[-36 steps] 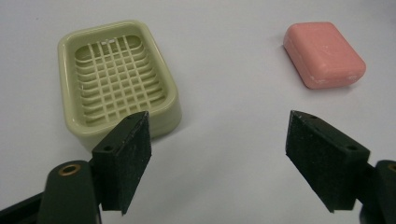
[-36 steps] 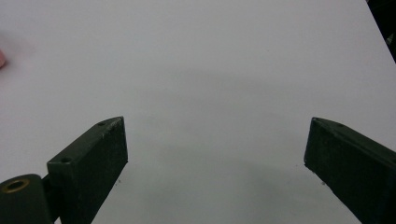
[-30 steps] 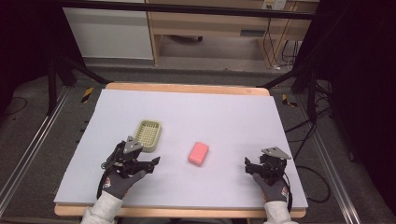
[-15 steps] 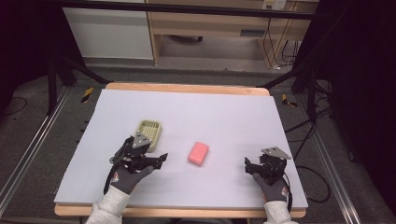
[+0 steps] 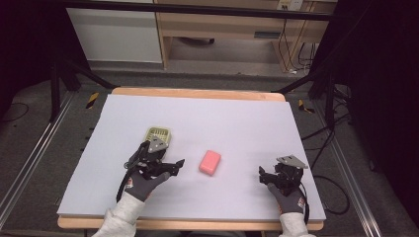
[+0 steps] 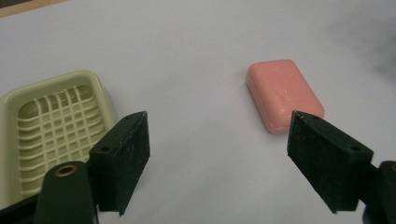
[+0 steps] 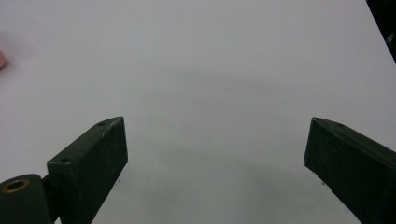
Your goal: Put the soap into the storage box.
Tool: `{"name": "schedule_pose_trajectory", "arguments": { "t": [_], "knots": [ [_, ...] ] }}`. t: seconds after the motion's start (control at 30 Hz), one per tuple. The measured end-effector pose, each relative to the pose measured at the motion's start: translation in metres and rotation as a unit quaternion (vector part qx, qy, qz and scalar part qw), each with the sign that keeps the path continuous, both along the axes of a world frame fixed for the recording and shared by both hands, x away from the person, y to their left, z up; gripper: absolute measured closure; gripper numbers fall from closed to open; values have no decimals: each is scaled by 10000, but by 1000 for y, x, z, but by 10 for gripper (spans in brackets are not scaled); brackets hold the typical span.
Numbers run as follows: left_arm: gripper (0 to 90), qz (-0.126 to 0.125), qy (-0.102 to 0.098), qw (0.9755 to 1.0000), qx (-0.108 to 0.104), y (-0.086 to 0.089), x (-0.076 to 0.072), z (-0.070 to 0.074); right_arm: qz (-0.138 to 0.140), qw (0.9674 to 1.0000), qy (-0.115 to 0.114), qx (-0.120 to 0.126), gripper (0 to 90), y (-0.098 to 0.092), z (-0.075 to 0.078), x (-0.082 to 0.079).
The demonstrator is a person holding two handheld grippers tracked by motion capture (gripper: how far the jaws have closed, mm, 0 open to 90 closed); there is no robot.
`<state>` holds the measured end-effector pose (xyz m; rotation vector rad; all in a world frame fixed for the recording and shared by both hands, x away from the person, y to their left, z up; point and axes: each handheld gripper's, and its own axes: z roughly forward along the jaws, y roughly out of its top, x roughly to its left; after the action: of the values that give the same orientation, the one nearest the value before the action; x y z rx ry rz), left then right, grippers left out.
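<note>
Pink soap bar lies on the worktop, ahead-right of the left gripper, long axis angled away; fingers apart, just been opening, empty. Right gripper farther, open, empty. Soap dish left.

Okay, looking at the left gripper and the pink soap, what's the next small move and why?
Probably ease the left gripper forward and a bit right so its jaws straddle the soap, then close. The jaws have just been opening and stand wide with nothing between them; the soap lies flat ahead, apart from the pads, beside the empty soap dish. The right gripper rests open off to the side.
</note>
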<state>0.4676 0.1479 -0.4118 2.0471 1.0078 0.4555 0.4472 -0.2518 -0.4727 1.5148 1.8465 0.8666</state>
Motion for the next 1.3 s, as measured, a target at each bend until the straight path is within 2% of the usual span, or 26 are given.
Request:
{"name": "schedule_pose_trajectory", "arguments": {
  "t": [0.67,1.03,1.3],
  "knots": [
    [203,-68,81,9999,42,-21,13,1,7,10000,27,21,64,1,0,1],
    [197,-138,130,9997,143,-35,21,2,7,10000,35,42,65,0,0,1],
    [194,-172,160,9995,213,-47,26,-1,7,10000,32,50,65,0,0,1]
  ]
}}
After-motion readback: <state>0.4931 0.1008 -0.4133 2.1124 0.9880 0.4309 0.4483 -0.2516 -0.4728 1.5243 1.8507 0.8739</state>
